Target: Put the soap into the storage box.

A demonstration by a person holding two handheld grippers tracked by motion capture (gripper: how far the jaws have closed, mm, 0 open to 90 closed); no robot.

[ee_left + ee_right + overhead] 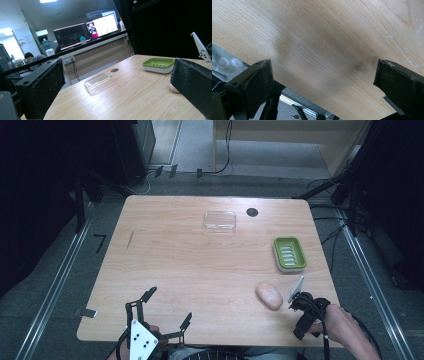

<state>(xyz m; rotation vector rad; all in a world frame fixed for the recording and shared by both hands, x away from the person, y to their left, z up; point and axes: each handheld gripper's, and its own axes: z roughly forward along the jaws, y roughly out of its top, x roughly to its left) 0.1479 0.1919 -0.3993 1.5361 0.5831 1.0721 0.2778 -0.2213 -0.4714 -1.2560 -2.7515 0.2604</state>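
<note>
left gripper (169, 309) wide open, empty, near edge | right gripper (322, 82) wide open, empty, beside soap (269, 295)

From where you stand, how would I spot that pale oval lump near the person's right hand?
Start at the wooden table and go to its near right corner, where the right claw hovers. Just left of that claw lies the soap bar, apart from it. It is a smooth, peach-coloured oval lying bare on the wood, unlike the green-and-white soap dish behind it or the clear lid farther back.
</note>
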